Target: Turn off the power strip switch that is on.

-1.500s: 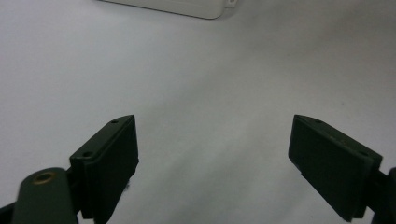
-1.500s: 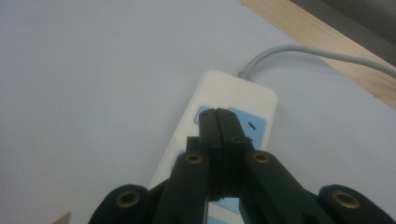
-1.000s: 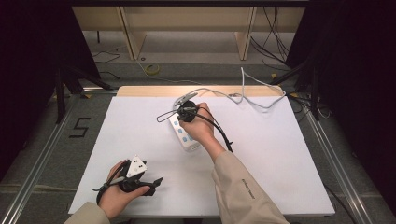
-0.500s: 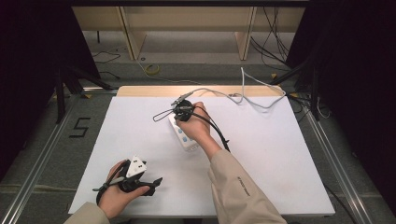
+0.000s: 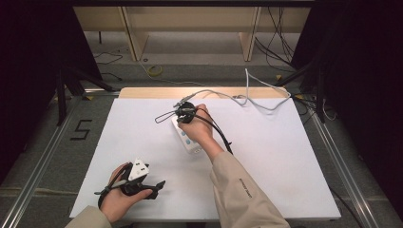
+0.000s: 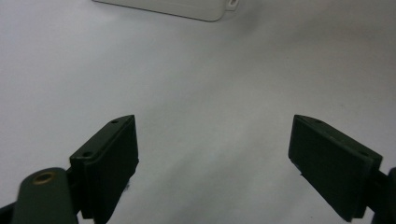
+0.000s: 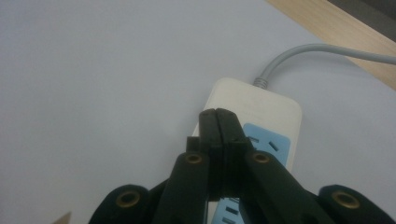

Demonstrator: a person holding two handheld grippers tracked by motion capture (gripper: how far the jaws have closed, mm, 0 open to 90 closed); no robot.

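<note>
Compared with a second ago, the right tongs [image 5: 183, 112] sit a little farther from the person and slightly more to the left, now over the far end of the power strip [image 5: 188, 140], while the left tongs [image 5: 142, 183] rest at the near left part of the table [image 5: 285, 161] just as before. The power strip itself lies in the same place, in the middle of the table, running from far-left to near-right. Around it, its grey cable [image 5: 266, 102] leaves the far end and loops along the far right edge of the white top, over the bare wooden strip [image 5: 142, 92] at the table's far side; a black cable [image 5: 221, 135] trails from the right tongs back along the person's sleeve [image 5: 242, 194]. The right hand [image 5: 197, 128] and forearm cover much of the power strip in the high view, so only its near end and left edge show there. In the right gripper view the right tongs [image 7: 217, 121] are pressed together with nothing between them, their tips poised just above the strip's white far end [image 7: 261, 105], next to a blue socket face [image 7: 264, 140]; whether they touch it I cannot tell. In the left gripper view the left tongs [image 6: 212, 140] stand wide apart over bare table, with the strip's near end [image 6: 187, 8] well beyond them.
</note>
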